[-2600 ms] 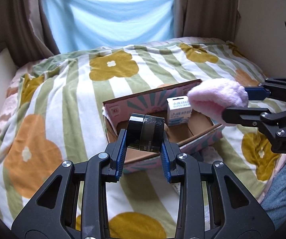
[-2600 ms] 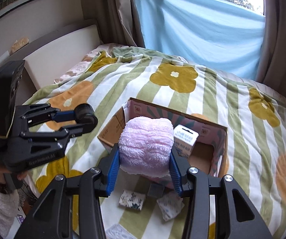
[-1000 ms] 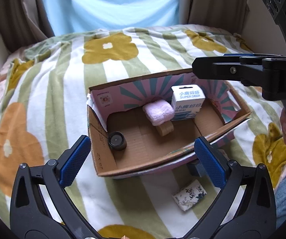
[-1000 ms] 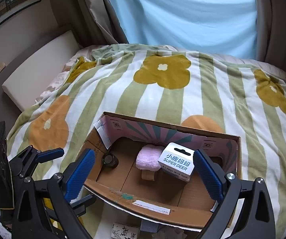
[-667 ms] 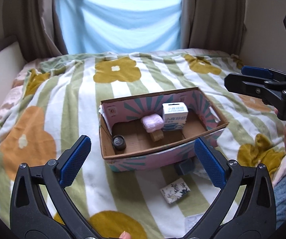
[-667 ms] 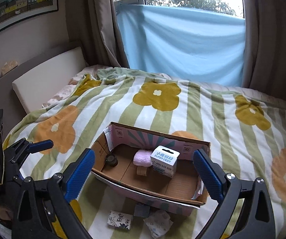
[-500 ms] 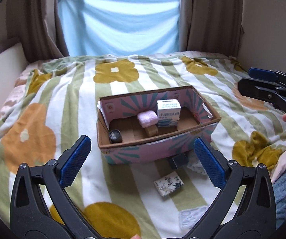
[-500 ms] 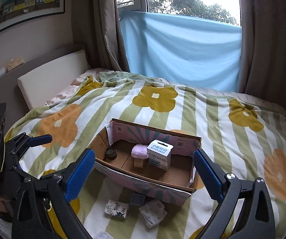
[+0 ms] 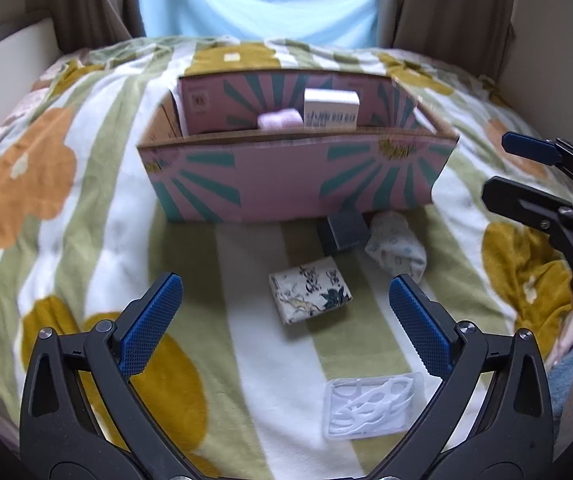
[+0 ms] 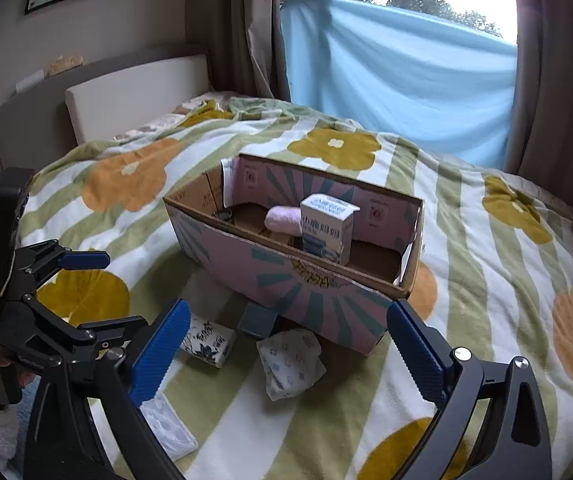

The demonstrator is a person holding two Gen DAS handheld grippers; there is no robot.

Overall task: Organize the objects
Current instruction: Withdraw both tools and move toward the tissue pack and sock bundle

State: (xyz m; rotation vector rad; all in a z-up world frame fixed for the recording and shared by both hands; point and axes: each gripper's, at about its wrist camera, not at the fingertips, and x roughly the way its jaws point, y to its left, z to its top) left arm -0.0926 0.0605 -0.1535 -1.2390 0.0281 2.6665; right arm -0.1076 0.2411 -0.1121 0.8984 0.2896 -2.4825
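Grippers both hovering empty, jaws spread wide: left gripper (image 9: pixel 284 314) low over the blanket (image 9: pixel 86 208), right gripper (image 10: pixel 286 346) facing the cardboard box (image 10: pixel 286 276). Task looking partway done: white carton (image 10: pixel 326 226) standing upright and pink fluffy roll (image 10: pixel 282 218) lying on its side already sitting inside the box. Waiting outside, just in front of the box wall: patterned tissue pack (image 9: pixel 310 292) lying flat, long axis running left-right, slightly skewed; dark cube (image 9: pixel 342 232); crumpled white packet (image 9: pixel 396 246); clear plastic tray (image 9: pixel 372 406) nearest the left gripper
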